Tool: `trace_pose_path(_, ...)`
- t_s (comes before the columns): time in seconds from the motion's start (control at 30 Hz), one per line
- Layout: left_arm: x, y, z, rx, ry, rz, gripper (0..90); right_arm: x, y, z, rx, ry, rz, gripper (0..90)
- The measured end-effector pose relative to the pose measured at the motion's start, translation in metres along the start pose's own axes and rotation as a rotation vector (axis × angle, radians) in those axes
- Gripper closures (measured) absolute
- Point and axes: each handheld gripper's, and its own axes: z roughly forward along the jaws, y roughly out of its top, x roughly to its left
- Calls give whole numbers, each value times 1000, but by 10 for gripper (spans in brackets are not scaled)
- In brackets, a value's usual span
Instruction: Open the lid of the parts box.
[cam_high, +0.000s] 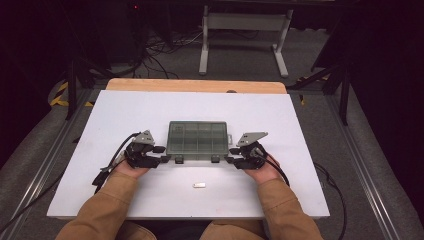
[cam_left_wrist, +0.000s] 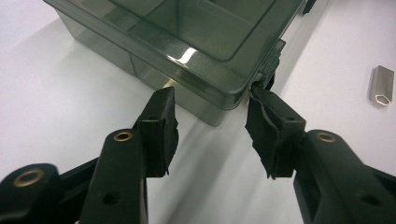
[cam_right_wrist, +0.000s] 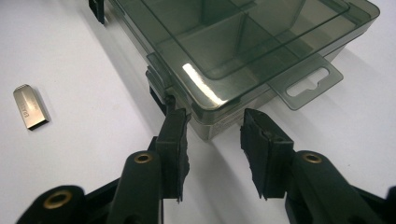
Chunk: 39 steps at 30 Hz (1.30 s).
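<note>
A smoky translucent compartment box (cam_high: 197, 137) lies shut in the middle of the white table (cam_high: 125, 110), its two dark latches facing the person. My left gripper (cam_high: 164, 160) sits at the box's near left corner. In the left gripper view its jaws (cam_left_wrist: 209, 95) straddle that corner of the box (cam_left_wrist: 187, 37), the right pad touching a latch and the left pad just beside the side wall. My right gripper (cam_high: 231, 161) is at the near right corner. Its jaws (cam_right_wrist: 214, 116) straddle the box (cam_right_wrist: 243, 42) there, with the right pad clear of the wall.
A small silver USB stick (cam_high: 199, 185) lies on the table between the forearms, near the front edge; it shows as well in both gripper views (cam_left_wrist: 382, 86) (cam_right_wrist: 30, 107). The box's hang tab (cam_right_wrist: 306, 84) sticks out on its right side. A wooden strip (cam_high: 195, 85) borders the far edge.
</note>
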Motion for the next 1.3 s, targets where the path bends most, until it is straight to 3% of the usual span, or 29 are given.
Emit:
trace_pose_path(0.33, -2, 1, -1, -6, -1, 21, 595, 1, -1, 1, 10, 1, -7, 675)
trace_pose_path(1.3, -3, 1, -1, -3, 7, 23, 599, 2, -1, -2, 2, 2, -6, 710)
